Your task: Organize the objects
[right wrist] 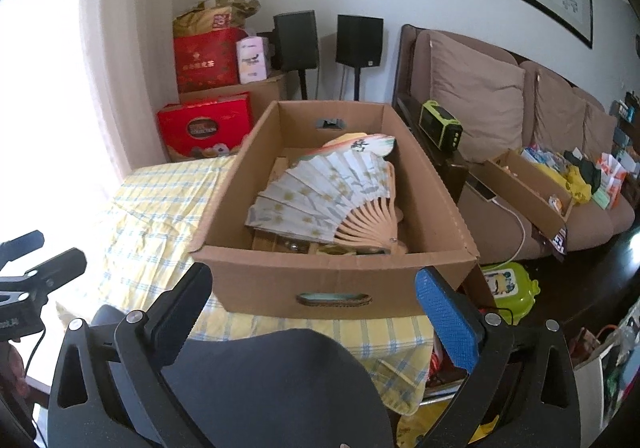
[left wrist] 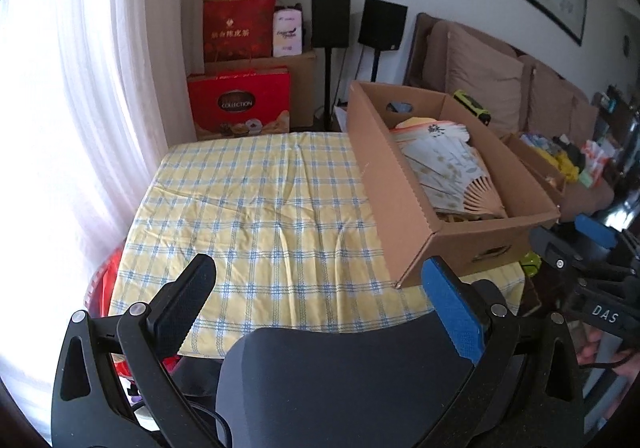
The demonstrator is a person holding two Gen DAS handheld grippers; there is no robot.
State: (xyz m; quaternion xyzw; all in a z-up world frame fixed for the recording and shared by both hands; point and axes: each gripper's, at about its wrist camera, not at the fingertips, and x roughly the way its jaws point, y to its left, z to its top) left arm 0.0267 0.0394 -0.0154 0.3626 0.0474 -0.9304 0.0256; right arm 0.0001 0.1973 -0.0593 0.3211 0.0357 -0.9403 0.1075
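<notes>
An open cardboard box stands on the right side of a table with a yellow-and-blue checked cloth. An open paper folding fan lies on top of other items inside it; the box and fan also show in the left wrist view. My left gripper is open and empty above the table's near edge, left of the box. My right gripper is open and empty in front of the box's near wall. The right gripper shows at the right edge of the left wrist view.
A brown sofa with cushions stands right of the table, with a second cardboard tray of small items on it. Red gift boxes and two black speakers stand at the back. A bright curtain hangs at left.
</notes>
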